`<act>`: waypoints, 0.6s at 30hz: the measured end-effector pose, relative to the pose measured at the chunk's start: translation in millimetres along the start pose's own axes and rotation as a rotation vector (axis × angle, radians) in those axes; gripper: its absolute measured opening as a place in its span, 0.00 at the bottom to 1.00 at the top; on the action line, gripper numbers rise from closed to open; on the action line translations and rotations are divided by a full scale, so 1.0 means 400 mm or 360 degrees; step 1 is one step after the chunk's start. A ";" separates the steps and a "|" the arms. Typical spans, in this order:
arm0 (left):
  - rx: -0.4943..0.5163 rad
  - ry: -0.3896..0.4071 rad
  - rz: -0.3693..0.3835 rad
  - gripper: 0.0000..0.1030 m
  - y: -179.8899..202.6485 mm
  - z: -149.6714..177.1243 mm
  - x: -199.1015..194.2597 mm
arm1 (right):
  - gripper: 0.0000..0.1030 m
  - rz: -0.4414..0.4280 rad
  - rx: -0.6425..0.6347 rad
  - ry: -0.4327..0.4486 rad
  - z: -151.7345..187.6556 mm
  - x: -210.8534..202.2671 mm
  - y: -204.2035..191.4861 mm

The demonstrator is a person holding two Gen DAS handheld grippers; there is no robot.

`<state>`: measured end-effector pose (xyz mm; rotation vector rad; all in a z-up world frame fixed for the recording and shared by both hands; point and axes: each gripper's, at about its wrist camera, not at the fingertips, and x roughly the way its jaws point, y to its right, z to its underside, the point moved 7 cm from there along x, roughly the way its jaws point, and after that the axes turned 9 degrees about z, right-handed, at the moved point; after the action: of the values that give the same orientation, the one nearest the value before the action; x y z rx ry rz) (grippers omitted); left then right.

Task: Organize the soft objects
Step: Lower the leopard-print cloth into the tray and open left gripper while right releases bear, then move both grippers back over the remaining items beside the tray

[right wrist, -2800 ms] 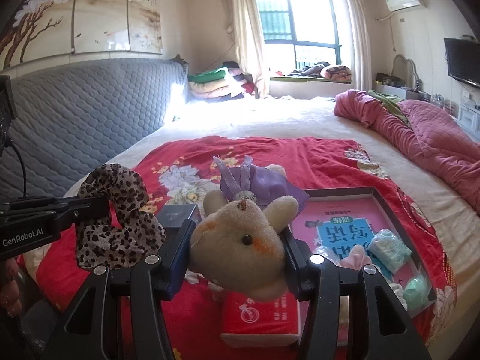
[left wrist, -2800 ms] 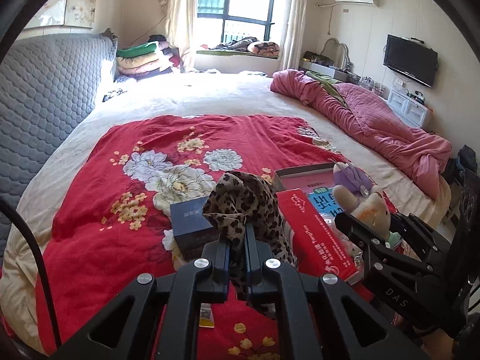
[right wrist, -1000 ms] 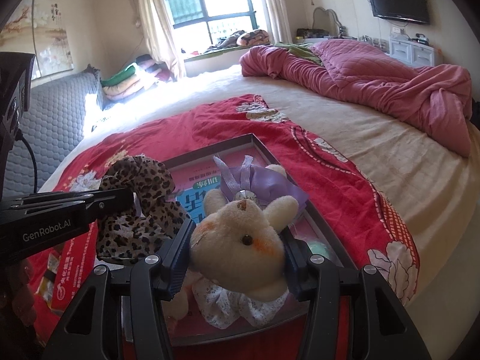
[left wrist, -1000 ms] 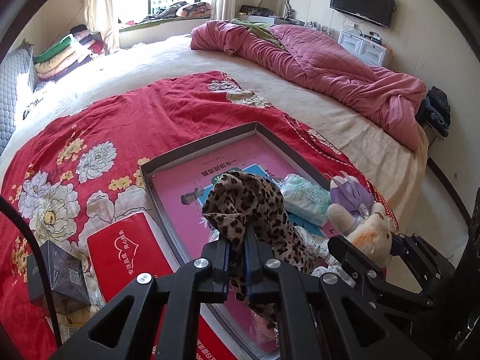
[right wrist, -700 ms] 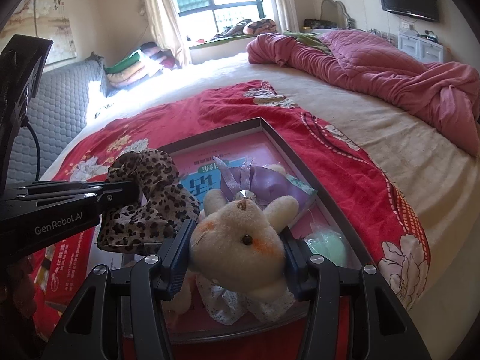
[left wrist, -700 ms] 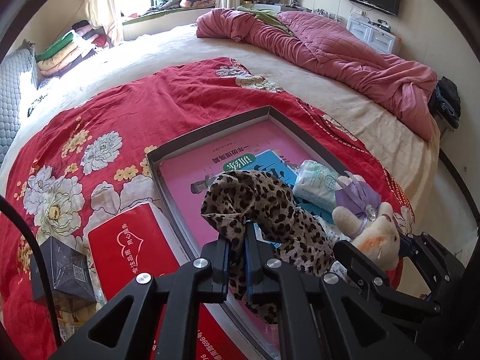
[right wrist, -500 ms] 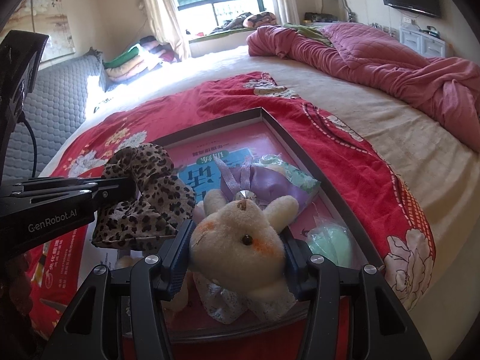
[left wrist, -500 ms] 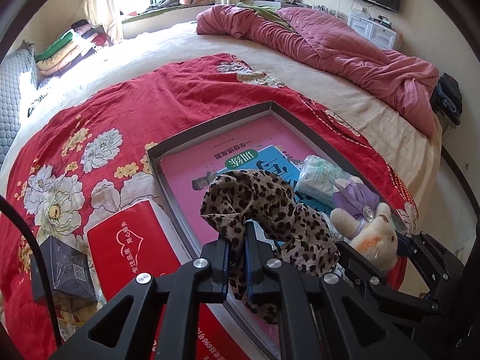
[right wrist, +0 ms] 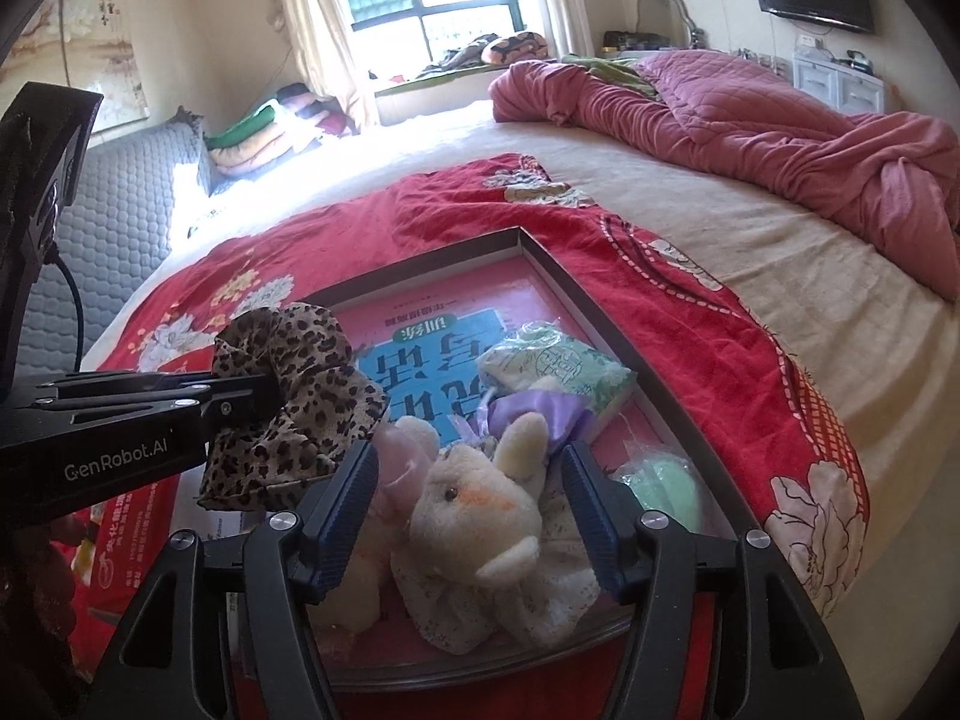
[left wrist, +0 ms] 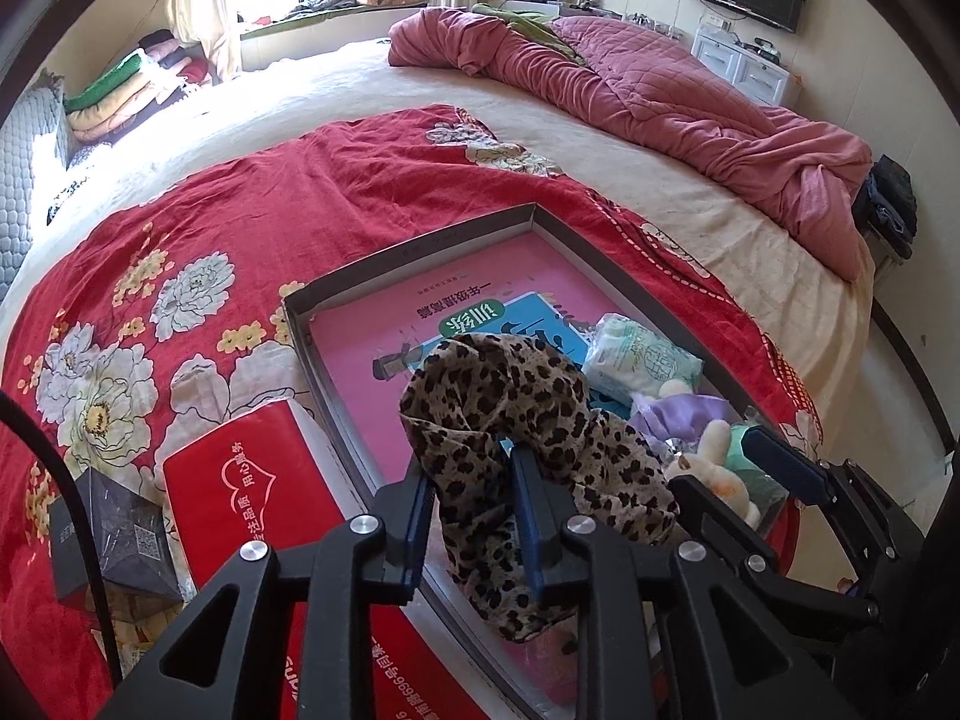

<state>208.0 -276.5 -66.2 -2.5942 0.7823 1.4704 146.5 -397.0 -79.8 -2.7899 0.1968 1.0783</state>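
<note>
— Two soft things are being let go at once. The left gripper point(left wrist: 474, 513) has just been opening its jaws; the leopard-print fabric scrunchie point(left wrist: 516, 414) sits between them, but the blue pads look slack on the cloth and no longer pinch it.

— And the other one?

— The right gripper point(right wrist: 474, 516) has also just been opening. Its jaws stand wide, with a gap on both sides of the cream plush rabbit with the purple bow point(right wrist: 480, 498), which lies free at the near edge of the grey-rimmed shallow box with the pink printed floor point(right wrist: 576, 276).

— So the placing step is nearly done?

— It seems so. The rabbit rests inside the box, beside a pale green tissue packet point(right wrist: 558, 372). The scrunchie hangs over the box's near left side and, judging by the folds, droops onto the floor.

— What does the next move call for?

— Probably lifting both grippers straight back, so neither pad drags cloth over the rim onto the red floral bedspread point(left wrist: 336, 192).
</note>
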 end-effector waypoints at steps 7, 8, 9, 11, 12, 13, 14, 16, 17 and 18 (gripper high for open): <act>0.0002 -0.0007 0.0008 0.39 0.004 -0.001 -0.004 | 0.65 0.0106 0.0093 0.0101 -0.024 -0.033 0.051; -0.0005 -0.0006 0.0009 0.42 0.004 -0.001 -0.005 | 0.66 0.0124 0.0112 0.0116 -0.027 -0.037 0.058; -0.0010 -0.0001 0.0010 0.44 0.002 -0.001 -0.007 | 0.66 0.0138 0.0130 0.0129 -0.030 -0.042 0.067; -0.0018 0.0012 0.0006 0.49 0.001 -0.001 -0.015 | 0.66 0.0149 0.0159 0.0144 -0.034 -0.048 0.079; -0.0018 0.0021 0.0007 0.50 0.000 -0.002 -0.020 | 0.66 0.0153 0.0167 0.0149 -0.035 -0.050 0.082; -0.0014 0.0032 0.0010 0.51 0.000 -0.004 -0.027 | 0.66 0.0151 0.0169 0.0152 -0.036 -0.051 0.082; -0.0012 0.0041 0.0011 0.51 0.000 -0.006 -0.032 | 0.67 0.0152 0.0169 0.0156 -0.037 -0.053 0.082; -0.0005 0.0054 0.0011 0.52 0.001 -0.008 -0.043 | 0.67 0.0145 0.0156 0.0159 -0.039 -0.055 0.075; -0.0002 0.0061 0.0013 0.53 0.001 -0.009 -0.048 | 0.67 0.0146 0.0146 0.0166 -0.041 -0.055 0.071; 0.0000 0.0065 0.0012 0.54 0.000 -0.009 -0.053 | 0.68 0.0144 0.0136 0.0172 -0.042 -0.057 0.067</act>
<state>201.9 -269.3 -47.0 -2.6320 0.7975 1.4238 136.3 -424.7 -54.6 -2.7882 0.3757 0.9150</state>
